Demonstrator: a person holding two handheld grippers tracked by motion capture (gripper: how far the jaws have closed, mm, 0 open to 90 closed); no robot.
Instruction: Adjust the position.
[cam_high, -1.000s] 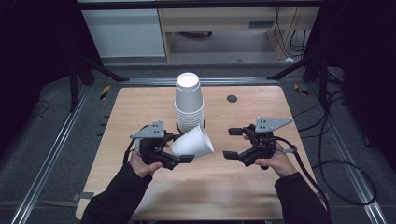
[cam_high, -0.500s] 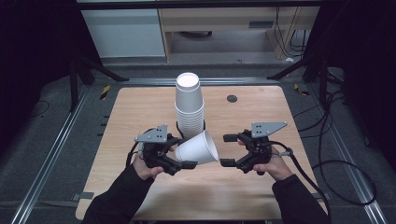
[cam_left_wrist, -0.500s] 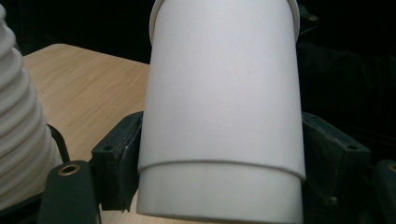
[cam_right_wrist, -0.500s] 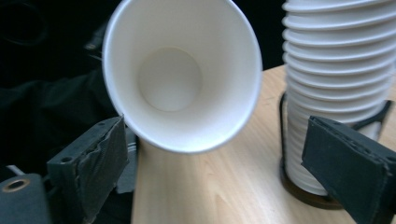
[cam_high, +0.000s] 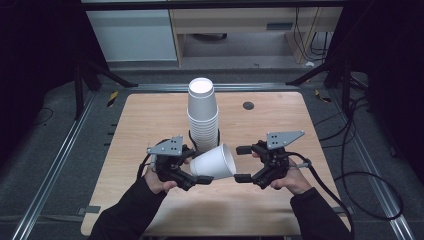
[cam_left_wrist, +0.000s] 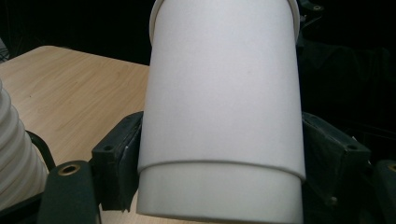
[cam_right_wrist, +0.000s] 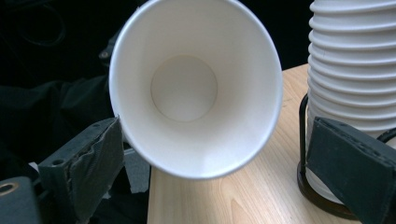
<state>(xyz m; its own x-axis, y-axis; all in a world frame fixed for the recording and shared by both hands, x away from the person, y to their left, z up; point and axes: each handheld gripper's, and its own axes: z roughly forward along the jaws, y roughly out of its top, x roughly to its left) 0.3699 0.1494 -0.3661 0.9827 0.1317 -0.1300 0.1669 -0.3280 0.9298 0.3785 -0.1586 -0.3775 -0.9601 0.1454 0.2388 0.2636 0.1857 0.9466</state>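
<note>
While left gripper clamps the white paper cup sideways | right gripper has just been opening at its rim | tall white cup stack just behind

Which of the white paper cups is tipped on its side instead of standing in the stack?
The single cup clamped in the left gripper, mouth toward the right gripper; the rest stand nested upside down in the stack.

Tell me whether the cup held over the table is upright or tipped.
Tipped. The cup lies on its side in the left gripper, mouth facing the right gripper.
</note>
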